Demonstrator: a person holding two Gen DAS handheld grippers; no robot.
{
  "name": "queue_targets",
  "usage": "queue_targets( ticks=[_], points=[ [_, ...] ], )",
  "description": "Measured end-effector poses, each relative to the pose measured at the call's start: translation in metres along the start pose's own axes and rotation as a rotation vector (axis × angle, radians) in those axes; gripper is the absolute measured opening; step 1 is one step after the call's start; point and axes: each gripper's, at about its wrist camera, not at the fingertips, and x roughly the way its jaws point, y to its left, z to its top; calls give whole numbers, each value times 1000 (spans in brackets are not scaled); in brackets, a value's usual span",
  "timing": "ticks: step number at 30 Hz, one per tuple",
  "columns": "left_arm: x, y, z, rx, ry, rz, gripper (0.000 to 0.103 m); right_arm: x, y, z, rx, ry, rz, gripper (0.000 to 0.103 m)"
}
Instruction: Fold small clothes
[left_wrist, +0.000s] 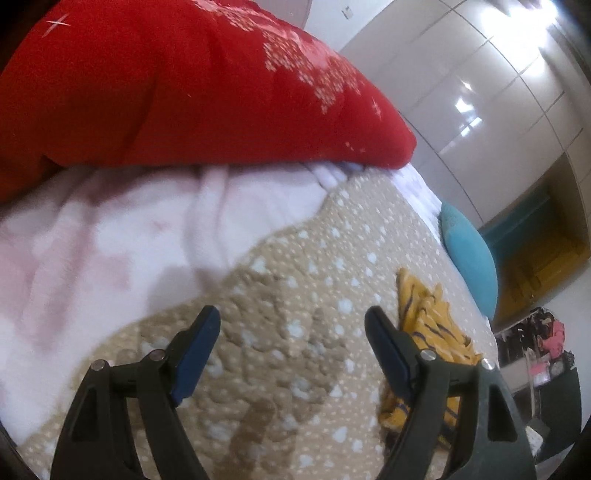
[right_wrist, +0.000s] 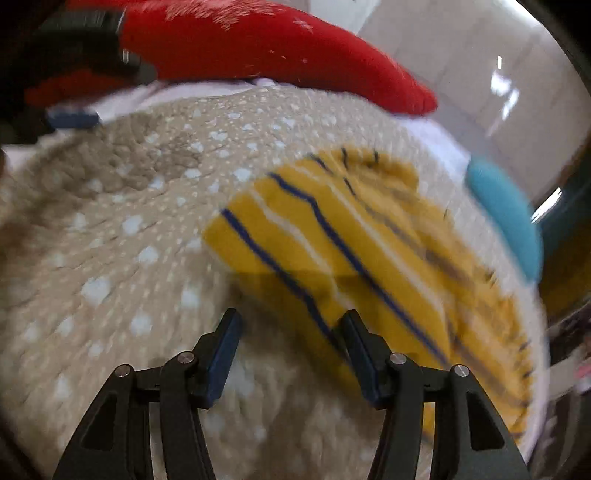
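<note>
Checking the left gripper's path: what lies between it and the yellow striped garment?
Only bare beige bedspread between left gripper and yellow striped garment, per left wrist view.

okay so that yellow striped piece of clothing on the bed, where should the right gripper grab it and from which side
Judging from the right wrist view, take the yellow striped garment at its near left corner, coming from the bare beige bedspread side. That edge lies flat and exposed just ahead of the open right gripper, so one finger could probably slide under it.
</note>
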Motion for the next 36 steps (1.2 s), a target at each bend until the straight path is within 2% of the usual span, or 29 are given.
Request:
queue_targets(
  ticks=[2, 6, 8, 9, 10, 11, 14, 16, 19, 20, 21, 22, 24, 26, 29, 30, 31, 33, 35, 36],
  points=[
    [-2, 5, 3, -17, -9, 3, 80, 7, 11, 15, -61, -6, -93, 61],
    [-3, 12, 5, -45, -12, 0, 80, 25, 18, 39, -95, 7, -192, 60],
    [-1, 10, 4, -41, -9, 6, 80, 36, 21, 51, -86, 22, -219, 52],
    [-2, 9, 3, -35, -7, 9, 80, 39, 22, 54, -74, 28, -216, 47],
    [-1, 8, 3, -28, -7, 12, 80, 41, 21, 57, -53, 37, -203, 35],
    [-2, 6, 2, -21, -8, 14, 80, 41, 19, 57, -37, 40, -193, 28],
    [-2, -2, 0, 5, -15, 15, 80, 34, 2, 58, 10, 31, -131, 14],
    [-2, -10, -2, 36, -18, 14, 80, 21, -28, 61, 108, 11, -54, 11],
    [0, -23, -7, 75, -21, 2, 80, -16, -99, 55, 322, -64, -23, 10],
    [1, -26, -9, 83, -17, -3, 80, -32, -140, 43, 433, -95, -28, 9],
    [2, -29, -11, 93, -10, -6, 80, -42, -165, 32, 500, -111, -39, 9],
    [3, -32, -12, 105, -3, -8, 80, -55, -202, 11, 603, -129, -54, 9],
    [5, -39, -15, 124, 4, -12, 80, -73, -252, -35, 755, -139, -83, 9],
    [7, -46, -19, 138, 12, -29, 80, -82, -292, -98, 908, -112, -141, 9],
    [12, -58, -27, 155, 24, -58, 80, -67, -314, -171, 1050, 5, -152, 9],
    [13, -64, -31, 167, 30, -72, 80, -57, -318, -193, 1085, 49, -124, 9],
    [14, -69, -35, 179, 33, -82, 80, -45, -320, -213, 1117, 79, -60, 10],
    [14, -84, -49, 225, 43, -110, 80, -36, -321, -236, 1173, 60, 29, 12],
    [13, -99, -64, 285, 56, -131, 80, -43, -320, -252, 1227, 9, 55, 28],
    [12, -107, -72, 318, 64, -137, 80, -47, -319, -257, 1241, -11, 59, 32]
  ],
)
